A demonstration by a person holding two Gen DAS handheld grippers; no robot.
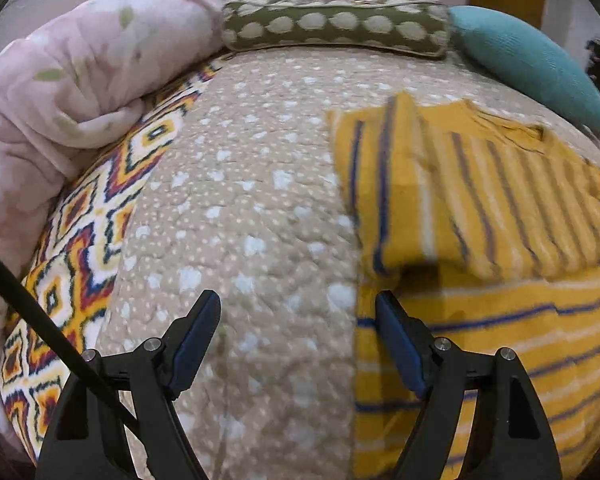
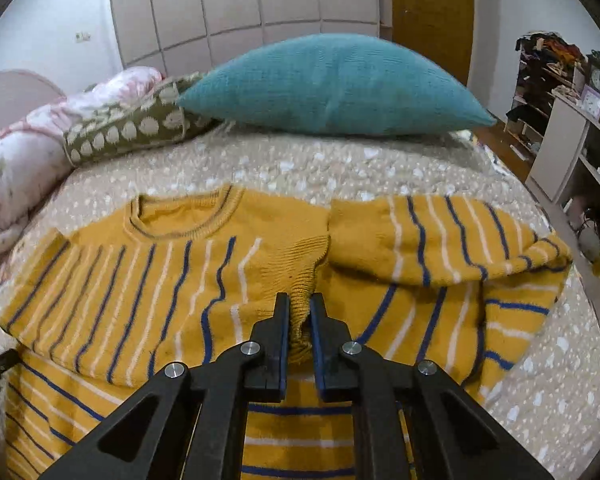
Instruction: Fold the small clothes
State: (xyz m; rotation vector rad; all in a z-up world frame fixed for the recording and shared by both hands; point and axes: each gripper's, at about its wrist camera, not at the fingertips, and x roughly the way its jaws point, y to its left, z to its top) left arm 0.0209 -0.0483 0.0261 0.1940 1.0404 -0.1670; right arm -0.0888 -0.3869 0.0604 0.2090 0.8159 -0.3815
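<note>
A small yellow knit sweater [image 2: 148,280] with blue and white stripes lies on the beige spotted bedspread [image 2: 320,164], partly folded over itself. My right gripper [image 2: 300,304] is shut on the ribbed cuff [image 2: 300,280] of a sleeve, held over the sweater's middle. The right sleeve [image 2: 440,236] lies across to the right. In the left wrist view the sweater [image 1: 480,208] fills the right side. My left gripper [image 1: 298,300] is open and empty, over the bedspread [image 1: 240,200] at the sweater's left edge.
A teal cushion [image 2: 336,84] and an olive spotted bolster [image 2: 128,128] lie at the bed's far end. A pink floral duvet [image 1: 60,88] is bunched at the left over a patterned blanket [image 1: 84,240]. Shelves [image 2: 560,120] stand right of the bed.
</note>
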